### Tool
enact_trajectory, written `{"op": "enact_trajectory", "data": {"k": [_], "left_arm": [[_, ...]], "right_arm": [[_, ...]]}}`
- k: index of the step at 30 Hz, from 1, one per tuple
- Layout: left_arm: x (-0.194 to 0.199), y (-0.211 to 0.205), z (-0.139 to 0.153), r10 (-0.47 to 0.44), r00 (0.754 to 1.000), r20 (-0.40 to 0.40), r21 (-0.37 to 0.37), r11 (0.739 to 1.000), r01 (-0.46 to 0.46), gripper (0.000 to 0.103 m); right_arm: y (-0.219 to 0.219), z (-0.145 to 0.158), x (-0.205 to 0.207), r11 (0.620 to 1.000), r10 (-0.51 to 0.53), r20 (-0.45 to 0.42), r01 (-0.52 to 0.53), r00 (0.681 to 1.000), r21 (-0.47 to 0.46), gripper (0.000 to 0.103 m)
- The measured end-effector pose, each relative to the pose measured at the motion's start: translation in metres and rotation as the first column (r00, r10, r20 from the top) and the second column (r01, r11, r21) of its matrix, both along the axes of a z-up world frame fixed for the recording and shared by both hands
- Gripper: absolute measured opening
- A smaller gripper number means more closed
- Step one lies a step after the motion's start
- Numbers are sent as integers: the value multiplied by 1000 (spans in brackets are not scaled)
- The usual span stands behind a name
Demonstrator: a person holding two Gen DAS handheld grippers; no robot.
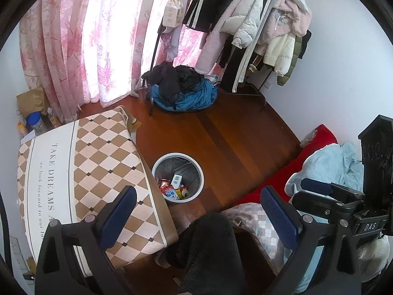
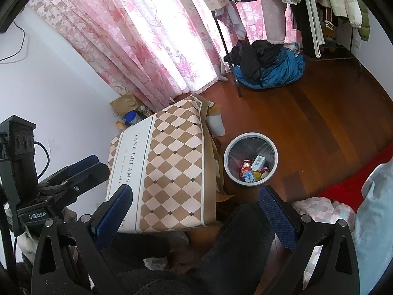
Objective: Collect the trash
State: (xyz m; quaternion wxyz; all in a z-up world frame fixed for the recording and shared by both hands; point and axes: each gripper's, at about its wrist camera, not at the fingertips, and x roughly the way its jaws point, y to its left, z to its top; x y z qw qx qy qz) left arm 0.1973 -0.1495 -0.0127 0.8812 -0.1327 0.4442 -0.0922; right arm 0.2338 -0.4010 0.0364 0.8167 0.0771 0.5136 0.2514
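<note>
A round white trash bin stands on the wooden floor beside a small table; it also shows in the right wrist view. Several pieces of trash lie inside it: a white box, red wrappers and a blue-and-white carton. My left gripper is open and empty, held above the bin and a dark fuzzy trouser leg. My right gripper is open and empty, over the table's near corner. The right gripper also shows at the right of the left wrist view, and the left gripper at the left of the right wrist view.
The table wears a checkered cloth that reads TAKE DREAMS. A clothes rack with coats stands at the back, with a pile of blue and black clothes under it. Pink curtains hang behind. A bed with a red blanket is at right.
</note>
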Motion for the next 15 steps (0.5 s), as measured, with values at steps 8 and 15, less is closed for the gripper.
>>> {"op": "enact_trajectory", "data": {"k": [8,15], "left_arm": [[-1,-1,1,-6,1000,1,-2,1000,6,103],[-2,0,3,-7,1000,4,-6,1000,7,103]], "right_arm": [[0,6,-2,1000,-2,16,2,1000,-10,103],[0,10,-4,999,-5,30,6,1000,-34,103]]}}
